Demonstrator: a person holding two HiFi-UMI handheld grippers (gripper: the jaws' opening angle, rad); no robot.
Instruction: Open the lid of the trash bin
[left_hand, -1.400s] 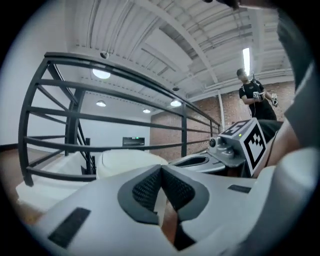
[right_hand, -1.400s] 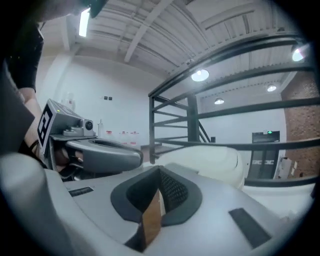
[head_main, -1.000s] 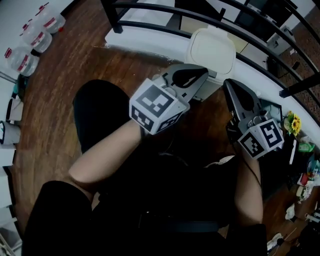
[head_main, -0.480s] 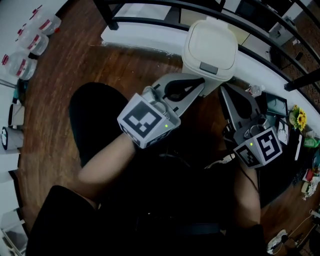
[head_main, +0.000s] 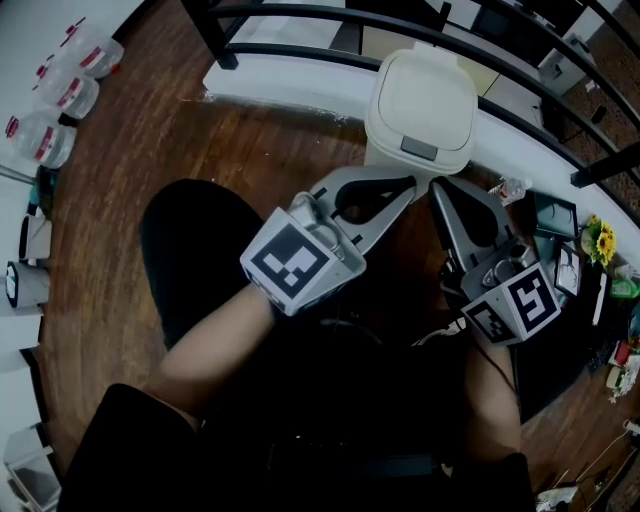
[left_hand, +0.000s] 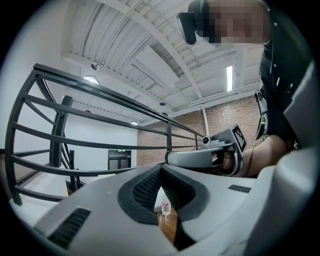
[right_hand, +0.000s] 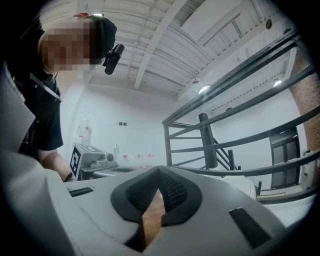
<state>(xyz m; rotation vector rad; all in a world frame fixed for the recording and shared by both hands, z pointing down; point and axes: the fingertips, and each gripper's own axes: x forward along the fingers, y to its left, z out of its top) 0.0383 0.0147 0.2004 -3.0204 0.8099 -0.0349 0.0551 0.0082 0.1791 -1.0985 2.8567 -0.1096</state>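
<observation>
A cream trash bin (head_main: 420, 100) with its lid down stands on the wooden floor against the white ledge; a grey push tab (head_main: 418, 148) sits at the lid's near edge. My left gripper (head_main: 408, 186) is shut and empty, its tip just below the bin's front. My right gripper (head_main: 436, 186) is shut and empty too, its tip close beside the left one. In the left gripper view the jaws of the left gripper (left_hand: 161, 171) meet, and the right gripper (left_hand: 200, 158) shows beyond. In the right gripper view the right gripper (right_hand: 160, 172) is closed, with the bin's pale top (right_hand: 250, 186) at right.
A black metal railing (head_main: 300, 55) runs over the white ledge (head_main: 270, 85) behind the bin. Plastic containers (head_main: 55, 95) lie at the far left. A small bottle (head_main: 510, 186), a dark tablet (head_main: 552, 212) and a sunflower (head_main: 598, 243) sit to the right.
Both grippers have stayed shut and drawn together at the bin's front. The right tip has moved left toward the left tip; the bin now shows fuller in view.
</observation>
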